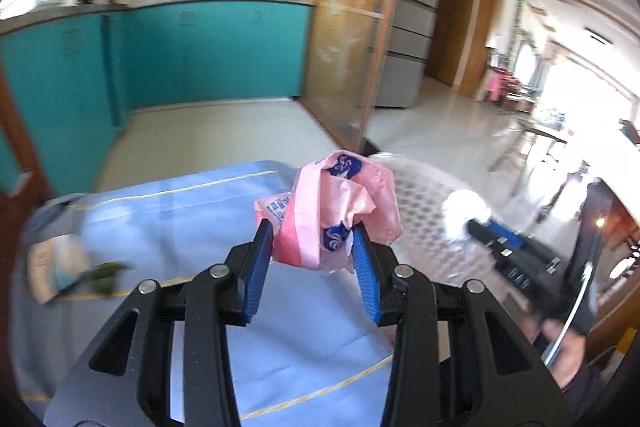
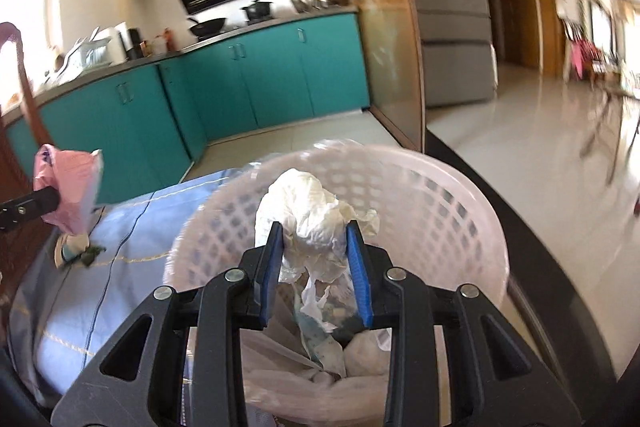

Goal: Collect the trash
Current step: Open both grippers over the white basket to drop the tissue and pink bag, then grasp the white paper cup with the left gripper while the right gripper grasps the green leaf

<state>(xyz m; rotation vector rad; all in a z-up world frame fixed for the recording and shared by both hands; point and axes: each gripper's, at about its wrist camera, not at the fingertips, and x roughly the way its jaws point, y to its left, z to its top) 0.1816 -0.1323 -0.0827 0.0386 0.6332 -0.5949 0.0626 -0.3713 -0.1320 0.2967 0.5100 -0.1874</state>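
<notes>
Left gripper [image 1: 314, 245] at frame centre, raised above blue tablecloth [image 1: 180, 219], pinching pink wrapper [image 1: 332, 211]; right gripper [image 2: 314, 247] centred over white basket [image 2: 448, 203], clamping crumpled tissue [image 2: 312, 215]

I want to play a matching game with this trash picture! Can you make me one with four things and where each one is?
Things:
1. pink wrapper
2. white crumpled paper
3. pink basket
4. green leafy scrap

Places:
A. lying on the blue cloth
B. squeezed in the right claw
C. squeezed in the left claw
D. under the right claw, trash inside

Pairs: 1-C, 2-B, 3-D, 4-A
</notes>
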